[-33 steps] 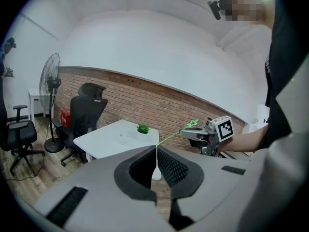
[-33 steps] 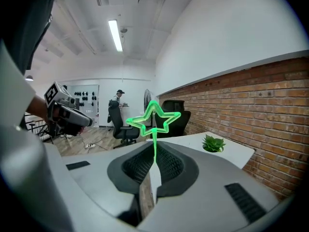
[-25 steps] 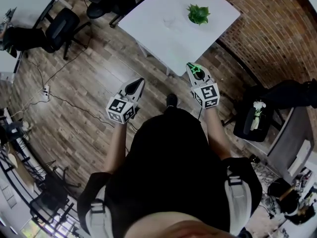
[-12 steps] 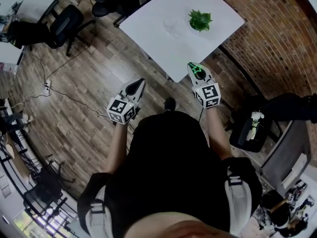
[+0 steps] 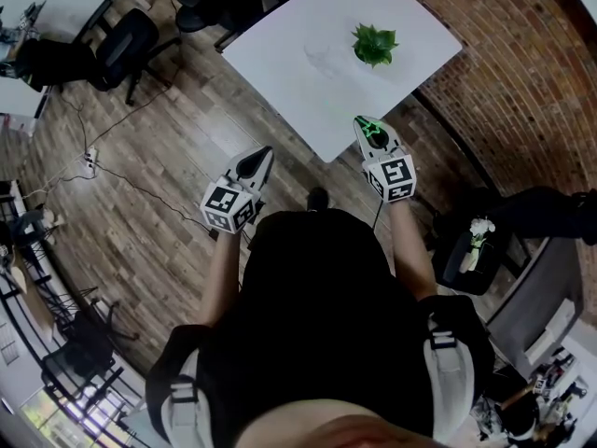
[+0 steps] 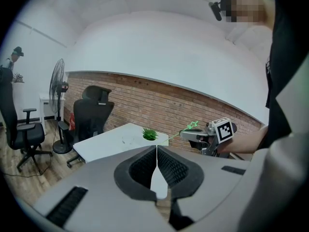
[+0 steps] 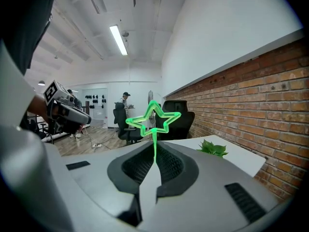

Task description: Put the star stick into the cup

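A glowing green star stick (image 7: 153,120) stands upright between the jaws of my right gripper (image 7: 154,154), which is shut on its stem. From above, the star (image 5: 371,133) lies at the tip of the right gripper (image 5: 366,123), over the near corner of the white table (image 5: 280,54). A faint clear cup (image 5: 322,58) stands on that table, left of a small green plant (image 5: 374,43). My left gripper (image 5: 262,156) hangs over the wooden floor, shut and empty, its jaws (image 6: 157,150) pressed together.
A brick wall (image 5: 504,73) runs along the table's right side. Black office chairs (image 5: 117,49) stand at the left and beyond the table. Cables (image 5: 121,189) cross the floor. A dark chair with a white object (image 5: 471,245) stands at my right.
The room has slid slightly in the head view as the person shifts. Both grippers keep their pose, and the star stick stays in the right one.
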`<action>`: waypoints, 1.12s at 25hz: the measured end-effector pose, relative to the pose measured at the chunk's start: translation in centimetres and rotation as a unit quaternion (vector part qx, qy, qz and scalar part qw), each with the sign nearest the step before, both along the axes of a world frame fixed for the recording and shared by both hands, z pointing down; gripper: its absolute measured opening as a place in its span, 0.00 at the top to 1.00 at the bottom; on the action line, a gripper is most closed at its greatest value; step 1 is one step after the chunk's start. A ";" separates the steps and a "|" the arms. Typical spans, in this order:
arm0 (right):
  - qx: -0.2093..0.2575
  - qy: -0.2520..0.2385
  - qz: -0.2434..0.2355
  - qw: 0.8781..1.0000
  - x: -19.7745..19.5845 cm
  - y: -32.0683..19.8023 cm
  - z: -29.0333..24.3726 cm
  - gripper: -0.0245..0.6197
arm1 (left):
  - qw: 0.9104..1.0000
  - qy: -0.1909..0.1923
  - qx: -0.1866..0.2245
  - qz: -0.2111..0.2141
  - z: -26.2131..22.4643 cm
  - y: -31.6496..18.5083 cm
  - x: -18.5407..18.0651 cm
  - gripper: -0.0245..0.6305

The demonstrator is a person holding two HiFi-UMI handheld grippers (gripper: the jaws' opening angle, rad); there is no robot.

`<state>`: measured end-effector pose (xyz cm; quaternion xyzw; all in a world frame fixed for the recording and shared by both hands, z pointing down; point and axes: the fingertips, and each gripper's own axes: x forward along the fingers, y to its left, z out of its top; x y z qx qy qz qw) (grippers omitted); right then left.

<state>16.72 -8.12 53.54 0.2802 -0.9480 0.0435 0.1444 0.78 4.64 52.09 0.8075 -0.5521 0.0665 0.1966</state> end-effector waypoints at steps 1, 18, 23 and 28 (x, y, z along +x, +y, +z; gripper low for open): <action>0.000 0.000 -0.001 1.000 0.1 -0.2 0.1 0.95 | 1.000 0.000 0.000 -0.001 0.1 -0.2 0.1 0.93; 0.000 0.006 0.003 1.000 0.8 -1.1 0.6 0.95 | 1.000 0.001 0.009 -0.002 -0.3 -2.0 -0.2 0.93; 0.000 0.009 0.019 1.000 0.5 -2.2 0.7 0.95 | 1.000 0.003 0.004 0.012 0.3 -3.1 -1.1 0.93; 0.001 0.011 0.024 1.000 -0.7 -2.9 0.7 0.95 | 1.000 0.003 0.006 0.024 0.2 -4.9 -2.1 0.93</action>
